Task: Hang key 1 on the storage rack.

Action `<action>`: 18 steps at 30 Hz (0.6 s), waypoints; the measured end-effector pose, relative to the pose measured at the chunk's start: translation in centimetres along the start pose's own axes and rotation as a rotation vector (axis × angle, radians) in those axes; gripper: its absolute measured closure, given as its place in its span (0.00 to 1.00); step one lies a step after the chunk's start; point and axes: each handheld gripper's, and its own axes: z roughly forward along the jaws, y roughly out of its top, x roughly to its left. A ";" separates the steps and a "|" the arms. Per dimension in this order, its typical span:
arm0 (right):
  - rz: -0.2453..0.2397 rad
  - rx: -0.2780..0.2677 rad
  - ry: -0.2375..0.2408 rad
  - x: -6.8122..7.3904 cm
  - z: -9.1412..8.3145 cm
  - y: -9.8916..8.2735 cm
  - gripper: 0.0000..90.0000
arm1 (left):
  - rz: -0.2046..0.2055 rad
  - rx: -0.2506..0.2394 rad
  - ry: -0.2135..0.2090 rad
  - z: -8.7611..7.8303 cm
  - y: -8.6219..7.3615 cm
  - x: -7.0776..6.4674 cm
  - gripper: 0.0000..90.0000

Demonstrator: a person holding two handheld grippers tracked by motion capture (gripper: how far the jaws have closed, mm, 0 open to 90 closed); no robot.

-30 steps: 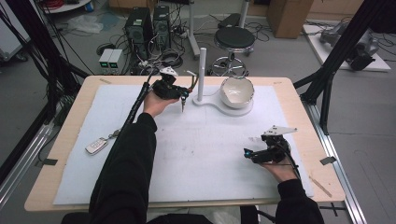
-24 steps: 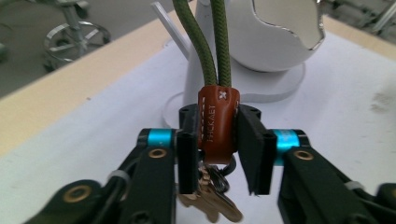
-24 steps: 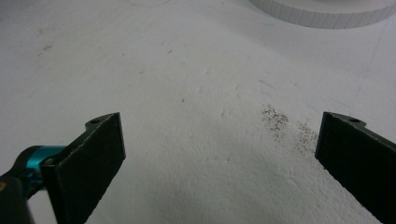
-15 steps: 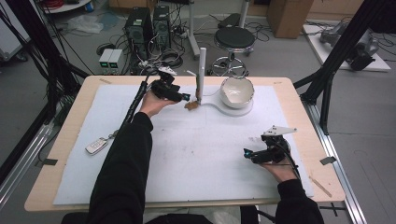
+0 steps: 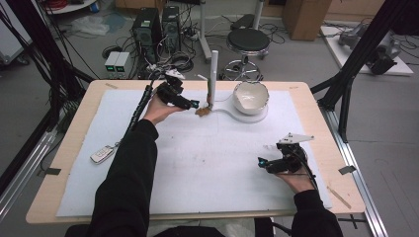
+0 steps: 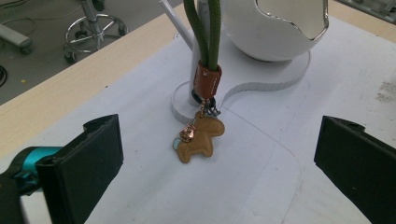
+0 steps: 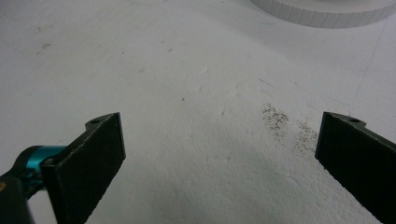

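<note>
Jaws of the left gripper have just been opening and stand wide, nothing between them: the horse keychain hangs from the white post, far centre. Right gripper rests open, near right.

Left tongs just opened wide, nothing between jaws; right tongs agape, low over surface.

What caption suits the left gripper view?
Open jaws before a horse-shaped charm hanging by a green cord from a white post.
</note>
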 end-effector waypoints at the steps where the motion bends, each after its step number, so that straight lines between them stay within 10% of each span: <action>1: 0.000 0.000 -0.001 0.0 0.0 0.0 0.01 | -0.001 -0.006 0.002 -0.2 -0.1 0.0 0.02; 18: -0.001 -0.001 -0.005 0.0 0.0 0.0 0.01 | 0.027 -0.011 0.010 -3.4 -1.4 -0.8 0.02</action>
